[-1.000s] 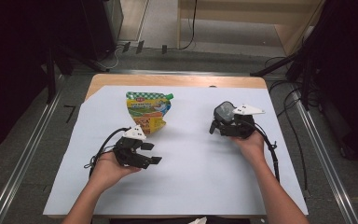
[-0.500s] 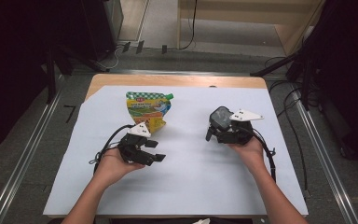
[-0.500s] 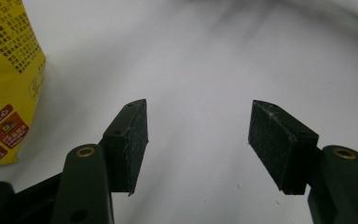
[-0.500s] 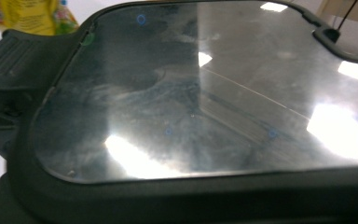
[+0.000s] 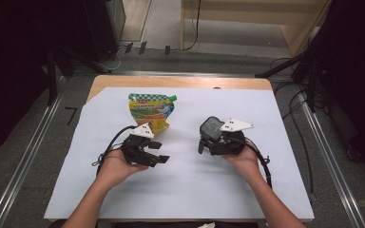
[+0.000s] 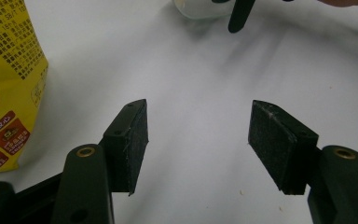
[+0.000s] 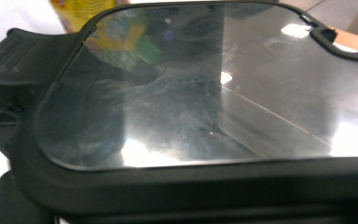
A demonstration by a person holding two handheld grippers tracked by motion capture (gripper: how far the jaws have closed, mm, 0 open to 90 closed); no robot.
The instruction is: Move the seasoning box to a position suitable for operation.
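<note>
Our left gripper [image 5: 158,153] rests low on the white sheet [image 5: 185,190] with its jaws standing wide and nothing between them; in the left gripper view only bare sheet lies between the two black pads [image 6: 133,140]. The yellow and green spouted pouch [image 5: 149,110] lies flat just beyond and beside this gripper, near it but apart, with its green cap at the far corner.

Our right gripper [image 5: 204,142] holds a dark, glossy flat thing with a black rim, a screen or mirror-like panel [image 7: 205,88] as far as we can judge, in front of its camera. We cannot tell how its jaws stand, since the panel hides them.

What could go wrong: if the left gripper goes for the pouch from the side, the open jaws may just push the limp pouch along the smooth sheet instead of straddling an edge. The pouch could also fold or slip if pinched at its soft middle (the stiffer seam or spout looks a safer hold). The right gripper could brush the left one if the two close in.

The sheet covers a wooden table [image 5: 180,83], whose far edge shows. Around it run metal rails [image 5: 28,156], grey floor and loose cables [image 5: 294,95], with dark equipment at both sides.
</note>
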